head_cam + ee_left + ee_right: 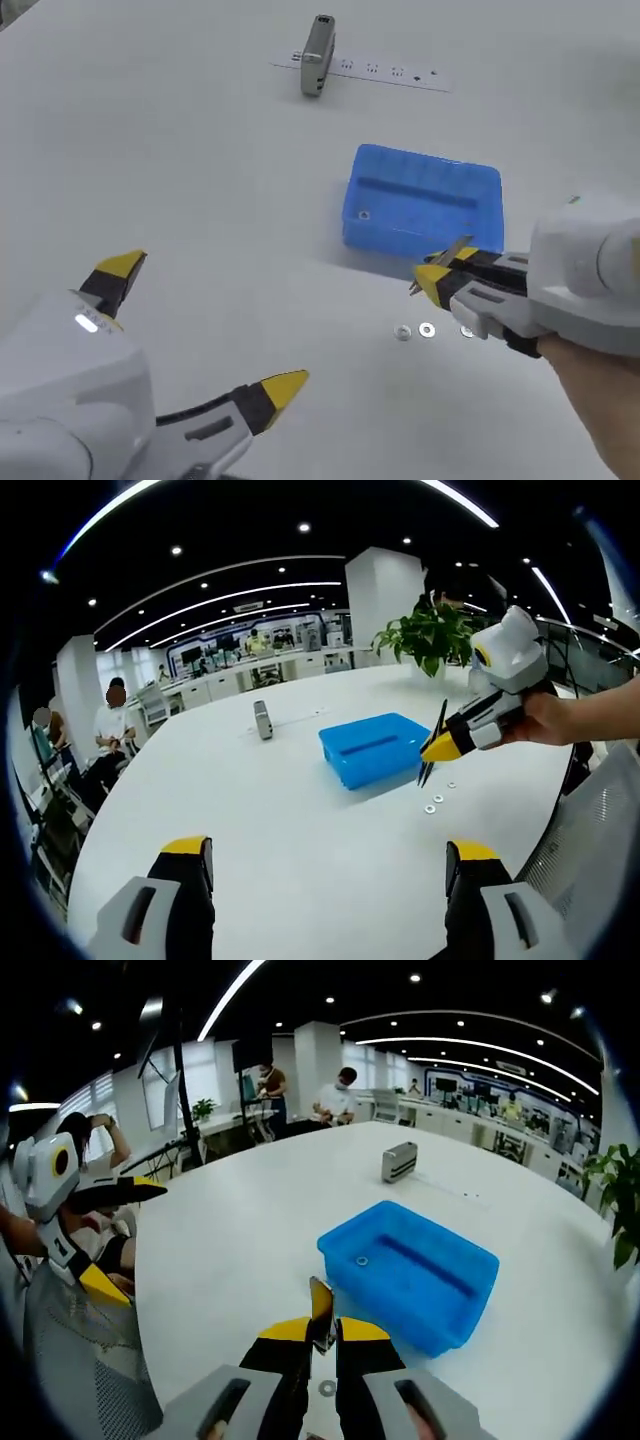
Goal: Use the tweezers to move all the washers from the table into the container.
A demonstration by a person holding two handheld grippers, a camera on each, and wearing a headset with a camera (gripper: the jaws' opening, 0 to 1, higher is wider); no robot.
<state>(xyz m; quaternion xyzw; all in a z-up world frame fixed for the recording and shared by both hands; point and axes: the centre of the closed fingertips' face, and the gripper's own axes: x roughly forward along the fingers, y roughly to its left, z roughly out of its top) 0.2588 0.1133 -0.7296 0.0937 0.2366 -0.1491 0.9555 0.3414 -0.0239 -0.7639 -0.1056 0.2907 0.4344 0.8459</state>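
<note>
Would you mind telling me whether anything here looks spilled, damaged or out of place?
Nothing stands out. The blue container sits flat and upright with one washer inside. The loose washers lie flat on the table beside it, and the tweezers are clamped in the right gripper.

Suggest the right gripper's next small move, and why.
Probably lower the right gripper so the metal tweezers it clamps reach the nearest small silver washer. Three washers lie on the white table close by it, while one sits in the blue plastic container.
</note>
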